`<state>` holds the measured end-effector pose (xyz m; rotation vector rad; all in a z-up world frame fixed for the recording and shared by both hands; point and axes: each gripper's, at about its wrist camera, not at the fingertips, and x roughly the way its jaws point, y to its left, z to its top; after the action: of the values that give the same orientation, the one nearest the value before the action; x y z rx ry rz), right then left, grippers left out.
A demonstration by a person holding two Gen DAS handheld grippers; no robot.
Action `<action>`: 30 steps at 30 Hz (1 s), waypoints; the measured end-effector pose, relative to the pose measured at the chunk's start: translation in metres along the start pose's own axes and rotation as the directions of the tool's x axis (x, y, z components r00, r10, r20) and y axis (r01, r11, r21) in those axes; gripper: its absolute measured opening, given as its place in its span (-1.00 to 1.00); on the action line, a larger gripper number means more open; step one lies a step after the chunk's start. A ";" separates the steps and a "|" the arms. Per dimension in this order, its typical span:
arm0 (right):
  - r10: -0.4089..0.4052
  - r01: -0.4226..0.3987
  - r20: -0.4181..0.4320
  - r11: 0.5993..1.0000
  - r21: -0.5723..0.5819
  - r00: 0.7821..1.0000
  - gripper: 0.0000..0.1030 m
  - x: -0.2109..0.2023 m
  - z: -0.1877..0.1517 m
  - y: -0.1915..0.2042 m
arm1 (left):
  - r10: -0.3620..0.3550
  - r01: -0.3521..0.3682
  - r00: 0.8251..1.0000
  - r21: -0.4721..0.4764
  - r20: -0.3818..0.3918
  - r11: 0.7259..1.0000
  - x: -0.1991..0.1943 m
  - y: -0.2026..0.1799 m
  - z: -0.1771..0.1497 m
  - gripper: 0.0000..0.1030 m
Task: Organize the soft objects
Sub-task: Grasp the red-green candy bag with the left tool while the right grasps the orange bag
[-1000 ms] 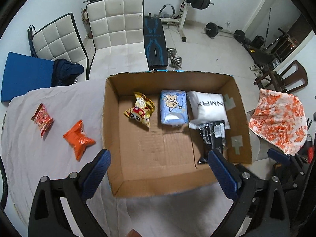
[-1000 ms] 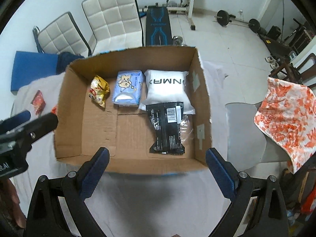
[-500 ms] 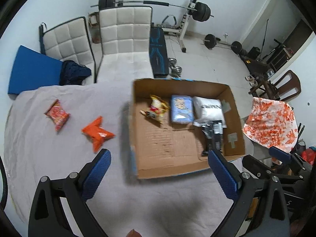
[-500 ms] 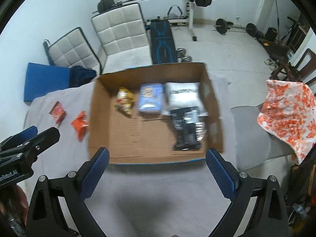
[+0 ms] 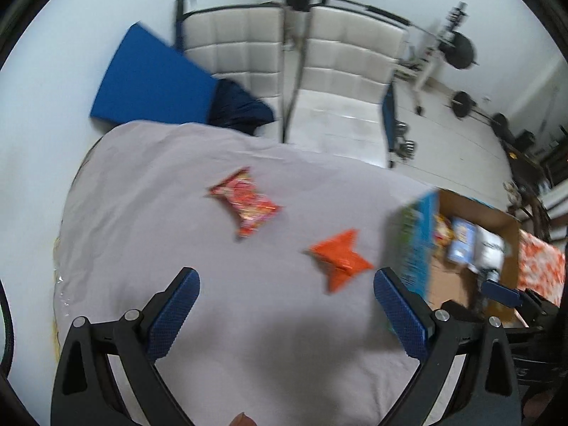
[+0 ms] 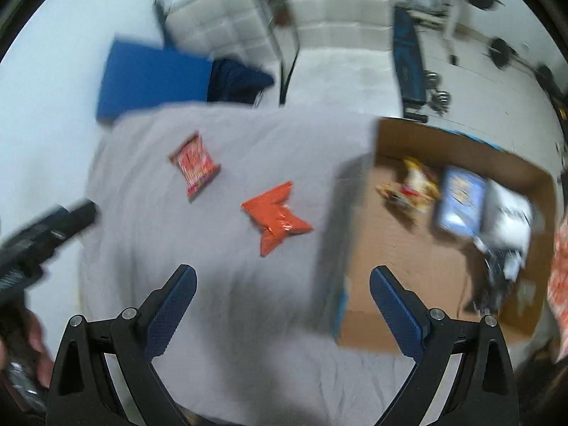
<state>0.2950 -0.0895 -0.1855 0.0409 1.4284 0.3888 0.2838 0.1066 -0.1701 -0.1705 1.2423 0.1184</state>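
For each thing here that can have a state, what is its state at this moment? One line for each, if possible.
Left gripper: open, empty.
Right gripper: open, empty.
Cardboard box: open on top, partly filled.
Orange packet: on the cloth, outside the box.
Red snack packet: on the cloth, outside the box.
Yellow snack bag: inside the box.
Blue tissue pack: inside the box.
White pack: inside the box.

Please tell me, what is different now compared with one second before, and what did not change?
Both grippers swung left, away from the cardboard box, and now face the orange packet and the red packet on the grey cloth. Left gripper and right gripper remain open and empty. Packets and box contents kept their places.
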 end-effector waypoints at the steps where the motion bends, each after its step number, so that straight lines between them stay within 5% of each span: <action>1: -0.022 0.022 -0.030 1.000 -0.019 0.999 0.94 0.018 0.010 0.008 | 0.000 0.000 1.000 -0.027 -0.022 1.000 0.014 0.016 0.006 0.96; 7: -0.126 0.121 -0.197 0.992 -0.037 0.972 0.87 0.132 0.047 0.022 | -0.004 -0.015 0.991 -0.141 -0.135 0.990 0.086 0.069 0.027 0.95; 11: -0.200 0.193 -0.227 0.980 -0.051 0.953 0.80 0.174 0.053 0.023 | -0.022 -0.016 0.978 -0.181 -0.206 0.983 0.132 0.082 0.039 0.95; 14: -0.124 0.116 -0.270 0.992 -0.046 0.955 0.56 0.193 0.056 0.035 | -0.044 -0.008 0.965 -0.196 -0.259 0.980 0.161 0.081 0.047 0.95; 18: -0.198 0.188 -0.307 0.980 -0.060 0.931 0.41 0.216 0.057 0.040 | -0.045 -0.016 0.950 -0.192 -0.309 0.981 0.194 0.079 0.057 0.95; 21: -0.181 0.182 -0.330 0.983 -0.028 0.926 -0.01 0.225 0.059 0.036 | -0.059 -0.012 0.934 -0.195 -0.352 0.981 0.217 0.077 0.065 0.95; 25: -0.184 0.195 -0.322 0.981 0.003 0.929 -0.11 0.226 0.067 0.032 | -0.121 0.013 0.903 -0.256 -0.411 0.966 0.249 0.077 0.076 0.95; 30: -0.174 0.194 -0.323 0.980 0.030 0.930 -0.15 0.223 0.081 0.028 | -0.099 -0.013 0.904 -0.257 -0.417 0.966 0.271 0.074 0.093 0.95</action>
<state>0.3870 0.0170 -0.3784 -0.1111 1.7483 0.2001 0.4434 0.1962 -0.4024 -0.4679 1.6600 0.2106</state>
